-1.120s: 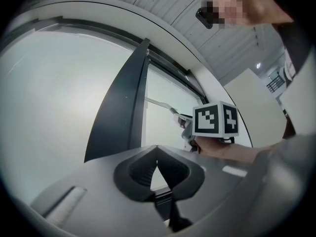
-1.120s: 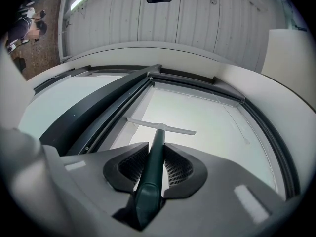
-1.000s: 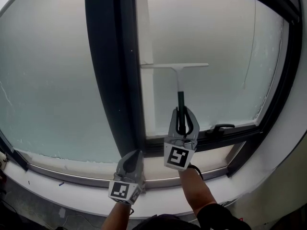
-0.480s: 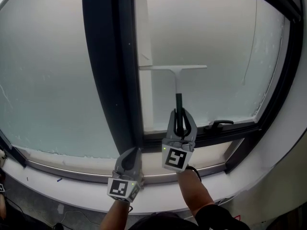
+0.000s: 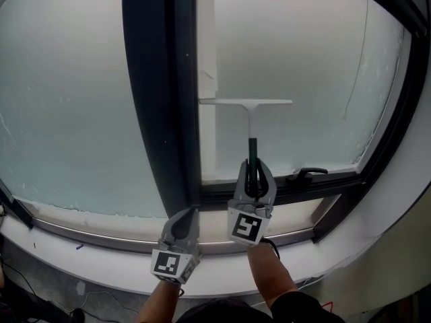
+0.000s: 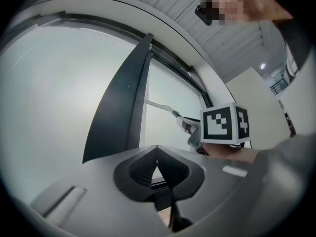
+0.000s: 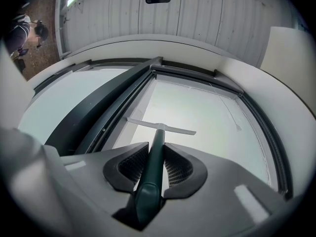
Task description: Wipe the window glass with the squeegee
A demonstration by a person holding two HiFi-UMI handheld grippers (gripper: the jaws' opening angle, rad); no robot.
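The squeegee (image 5: 246,102) has a pale crossbar blade and a dark green handle (image 7: 152,168). Its blade lies flat against the lower part of the right window pane (image 5: 303,59), its left end by the frame. My right gripper (image 5: 254,170) is shut on the handle, below the blade. The right gripper view shows the blade (image 7: 161,127) level on the frosted glass beyond the jaws. My left gripper (image 5: 189,212) hangs lower, in front of the sill, shut with nothing in it. In the left gripper view its jaws (image 6: 158,163) meet at the tips.
A thick dark mullion (image 5: 158,86) splits the left pane (image 5: 67,99) from the right one. A black window handle (image 5: 306,174) lies on the lower frame right of the squeegee. A white sill (image 5: 101,261) runs below. A thin streak (image 5: 357,66) marks the right pane.
The squeegee blade has slid a little lower down the glass with my right gripper. The left gripper has stayed near the sill.
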